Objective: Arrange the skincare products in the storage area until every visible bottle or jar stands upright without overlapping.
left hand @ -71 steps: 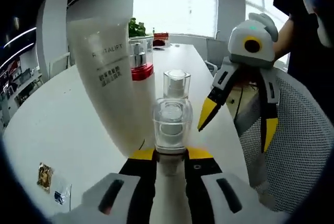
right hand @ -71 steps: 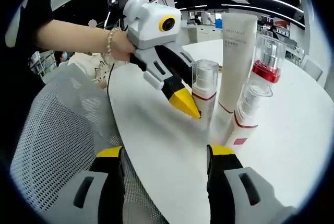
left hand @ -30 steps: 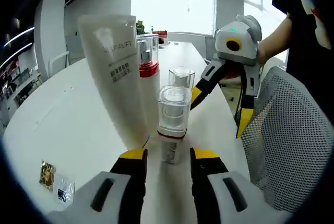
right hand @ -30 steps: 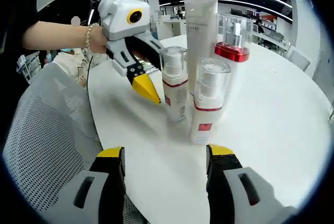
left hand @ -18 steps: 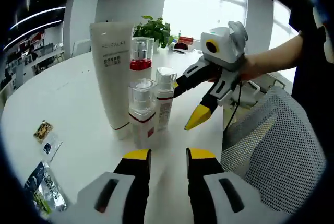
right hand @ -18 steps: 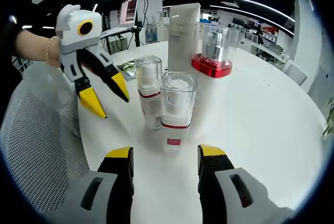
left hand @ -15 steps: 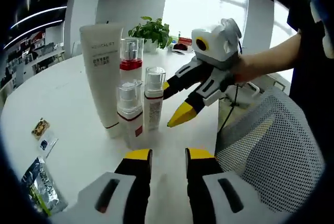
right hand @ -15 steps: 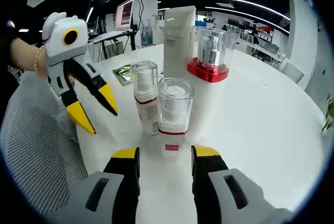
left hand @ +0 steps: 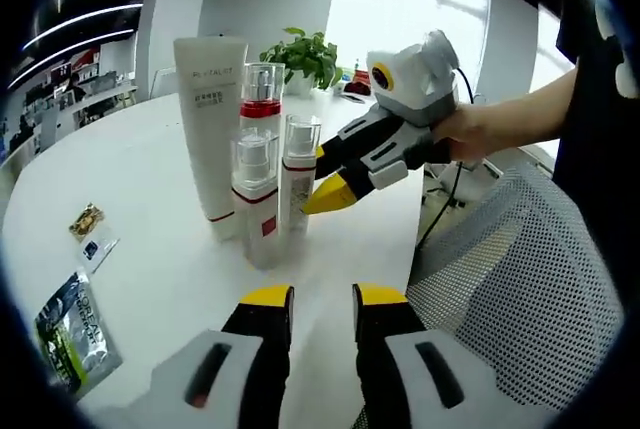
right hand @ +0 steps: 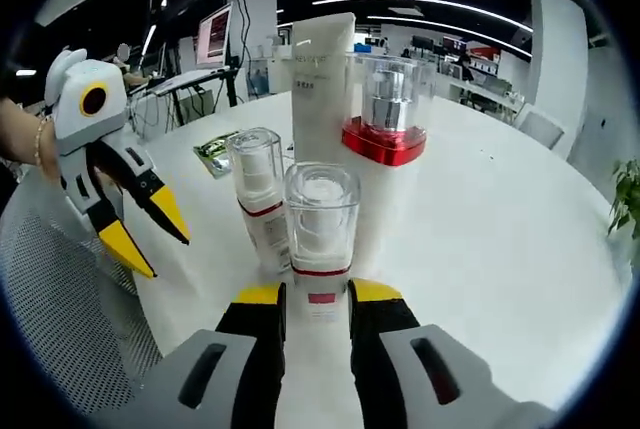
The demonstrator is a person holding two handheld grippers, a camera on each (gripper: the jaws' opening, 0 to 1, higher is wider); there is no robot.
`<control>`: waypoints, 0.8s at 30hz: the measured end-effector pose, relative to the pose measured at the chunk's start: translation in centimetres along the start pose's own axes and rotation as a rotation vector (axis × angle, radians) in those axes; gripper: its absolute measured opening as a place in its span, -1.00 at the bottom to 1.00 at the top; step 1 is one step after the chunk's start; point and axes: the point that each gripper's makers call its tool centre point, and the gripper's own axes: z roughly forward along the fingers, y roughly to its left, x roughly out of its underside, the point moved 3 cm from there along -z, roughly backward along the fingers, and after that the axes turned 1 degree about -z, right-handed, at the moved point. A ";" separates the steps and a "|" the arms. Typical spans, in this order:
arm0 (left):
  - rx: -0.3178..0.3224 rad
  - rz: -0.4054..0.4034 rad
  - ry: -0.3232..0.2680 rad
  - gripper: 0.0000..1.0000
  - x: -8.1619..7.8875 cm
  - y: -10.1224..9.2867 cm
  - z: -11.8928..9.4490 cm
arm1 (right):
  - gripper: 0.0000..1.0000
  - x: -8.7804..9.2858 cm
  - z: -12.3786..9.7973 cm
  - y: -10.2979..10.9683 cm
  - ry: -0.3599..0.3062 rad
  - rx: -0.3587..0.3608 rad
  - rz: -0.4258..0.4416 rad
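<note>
Bottles stand upright in a tight cluster near the edge of the white table [left hand: 130,179], all gathered around the tall white tube [left hand: 210,129]. Just in front of the tube is the red-collared pump bottle [right hand: 385,139], and nearest the table edge are two smaller clear-capped bottles, the near bottle [right hand: 320,239] and the second small bottle [right hand: 258,199] beside it. The right gripper [right hand: 315,301] has its yellow-tipped jaws either side of the near bottle's base; they look to be touching it, though I cannot tell whether they truly grip. The left gripper [left hand: 318,301] hangs off from the tube with its jaws a narrow gap apart, holding nothing. Well apart from the tube, some small sachets [left hand: 75,319] lie flat on the table.
</note>
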 end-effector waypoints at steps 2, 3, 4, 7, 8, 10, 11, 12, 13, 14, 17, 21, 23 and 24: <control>-0.004 0.003 -0.002 -0.66 -0.2 -0.1 0.0 | -0.58 0.0 0.0 0.1 -0.002 0.007 0.004; -0.005 0.002 -0.003 -0.66 -0.2 -0.1 0.0 | -0.60 0.0 0.0 0.1 -0.003 0.010 0.009; -0.004 0.000 -0.005 -0.66 -0.2 -0.1 0.0 | -0.62 0.0 0.0 0.1 -0.003 0.014 0.013; -0.004 0.002 -0.005 -0.66 -0.2 -0.4 0.0 | -0.62 0.0 0.0 0.2 0.006 0.024 0.023; -0.003 0.002 -0.005 -0.66 -0.1 -0.4 0.0 | -0.62 0.0 -0.1 0.3 0.009 0.032 0.031; -0.006 0.003 -0.003 -0.66 -0.1 -0.4 -0.1 | -0.62 0.0 -0.1 0.3 0.016 0.042 0.037; -0.010 0.004 -0.003 -0.66 -0.1 -0.4 -0.1 | -0.62 0.1 -0.2 0.3 0.024 0.056 0.054; -0.012 0.003 -0.005 -0.65 -0.1 -0.4 -0.2 | -0.62 0.2 -0.2 0.3 0.034 0.067 0.074; -0.016 0.001 -0.008 -0.65 -0.1 -0.5 -0.3 | -0.62 0.1 -0.1 0.3 0.028 0.075 0.096; -0.019 0.000 -0.009 -0.65 -0.1 -0.5 -0.3 | -0.62 0.1 -0.1 0.3 0.030 0.083 0.103; -0.025 0.002 -0.004 -0.65 -0.1 -0.5 -0.4 | -0.62 0.0 -0.1 0.5 0.038 0.110 0.119; -0.013 0.008 -0.007 -0.65 -0.2 -0.9 -0.7 | -0.62 -0.3 -0.1 0.6 0.060 0.130 0.118; 0.002 0.013 -0.004 -0.65 -0.4 -1.1 -1.0 | -0.62 -0.3 -0.3 0.5 0.073 0.160 0.152; 0.016 0.018 -0.004 -0.65 -0.4 -1.3 -1.2 | -0.62 -0.2 -0.2 0.6 0.078 0.170 0.168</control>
